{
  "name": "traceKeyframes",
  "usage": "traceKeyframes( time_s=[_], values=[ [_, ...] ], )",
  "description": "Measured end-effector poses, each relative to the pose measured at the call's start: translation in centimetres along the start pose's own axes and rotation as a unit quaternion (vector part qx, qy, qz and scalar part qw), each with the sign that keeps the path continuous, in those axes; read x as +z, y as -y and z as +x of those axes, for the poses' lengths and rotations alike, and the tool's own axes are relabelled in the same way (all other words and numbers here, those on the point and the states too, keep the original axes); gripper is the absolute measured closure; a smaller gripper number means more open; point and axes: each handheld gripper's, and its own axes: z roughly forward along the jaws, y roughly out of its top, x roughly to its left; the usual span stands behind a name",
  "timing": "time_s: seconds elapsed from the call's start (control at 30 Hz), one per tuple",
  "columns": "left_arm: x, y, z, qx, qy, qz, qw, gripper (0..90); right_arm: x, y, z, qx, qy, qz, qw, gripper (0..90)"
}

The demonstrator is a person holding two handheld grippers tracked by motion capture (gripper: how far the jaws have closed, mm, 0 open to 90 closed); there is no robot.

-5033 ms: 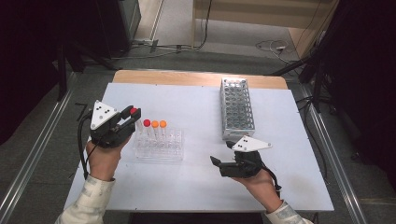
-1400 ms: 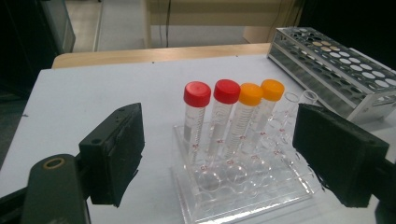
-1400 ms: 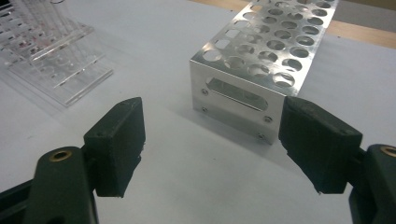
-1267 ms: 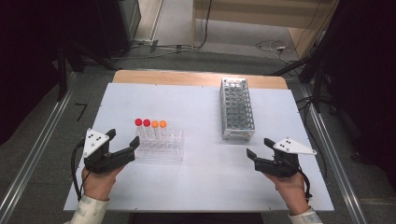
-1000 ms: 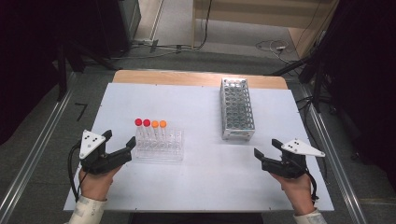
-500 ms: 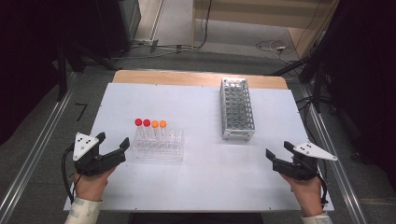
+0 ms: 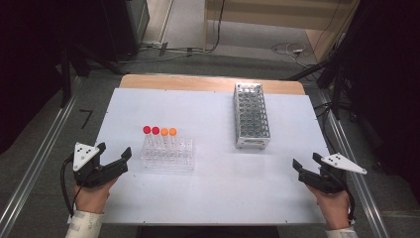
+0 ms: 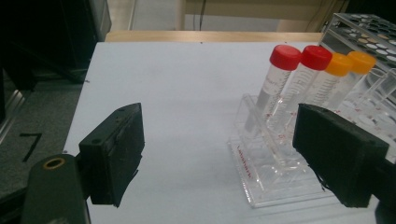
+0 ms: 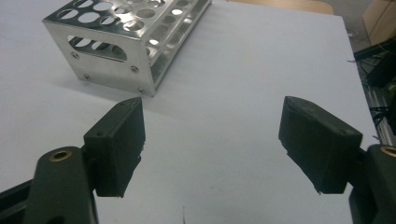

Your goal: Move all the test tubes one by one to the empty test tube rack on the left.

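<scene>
the white table [image 7: 218, 198] carries a metal rack [image 7: 251, 115] toward two o'clock from its centre and a clear rack [image 7: 168, 153] toward nine o'clock. four capped tubes [image 7: 158, 132], two red and two orange, stand in the clear rack's back row. the left gripper [image 7: 114, 157], jaws wide apart and empty, sits just beside the clear rack at its nine o'clock. the right gripper [image 7: 306, 167], jaws also spread and empty, lies well apart from the metal rack, at its five o'clock.
</scene>
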Motion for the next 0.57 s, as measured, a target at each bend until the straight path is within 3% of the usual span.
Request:
traceKeyframes(
  time_s=[0.27,0.57],
  values=[
    [0.9,0.9,1.7,-0.012,-0.031,0.025,0.9991,17.1,0.0,0.6,-1.1,0.012,0.018,0.008,0.9997,21.4],
    [1.8,1.6,3.0,-0.019,-0.056,0.045,0.9972,17.1,0.4,1.7,-3.0,0.052,0.026,0.018,0.9982,21.3]
  ],
)
